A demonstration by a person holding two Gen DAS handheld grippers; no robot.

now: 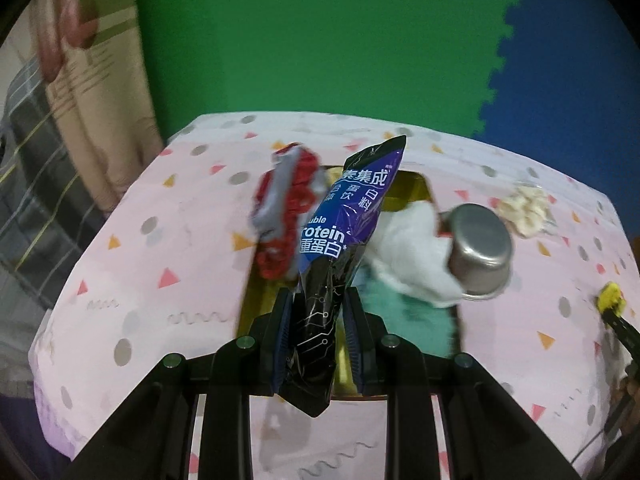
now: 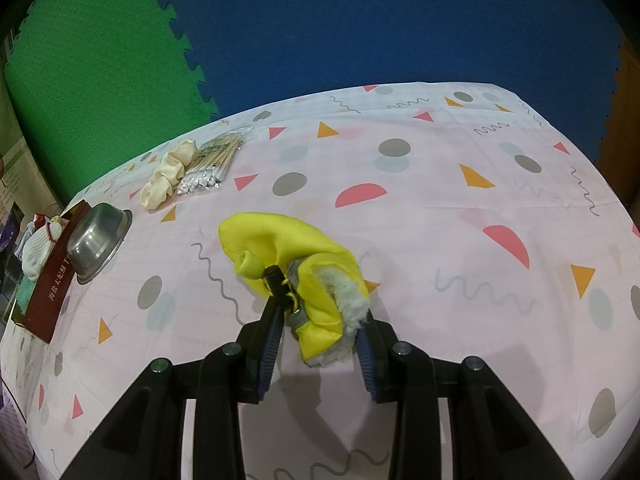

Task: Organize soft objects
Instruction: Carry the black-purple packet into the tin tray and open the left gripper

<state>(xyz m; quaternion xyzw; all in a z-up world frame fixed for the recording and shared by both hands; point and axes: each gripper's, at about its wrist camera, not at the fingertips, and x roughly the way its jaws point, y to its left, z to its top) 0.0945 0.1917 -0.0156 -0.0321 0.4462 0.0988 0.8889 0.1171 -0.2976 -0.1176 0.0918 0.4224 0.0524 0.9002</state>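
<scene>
Left tongs clamped on a purple-black drink pouch above an open box, right tongs gripping a yellow fleece-lined garment, possibly a pet coat, on the patterned surface

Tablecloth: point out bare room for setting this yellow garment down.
Bare tablecloth lies right of and beyond the yellow garment. Crowded leftward: steel bowl, red box, cream scrunchie, cotton swabs.

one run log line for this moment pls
left gripper: shut on protein pouch, above box | right gripper: shut on yellow fleece item over table
</scene>
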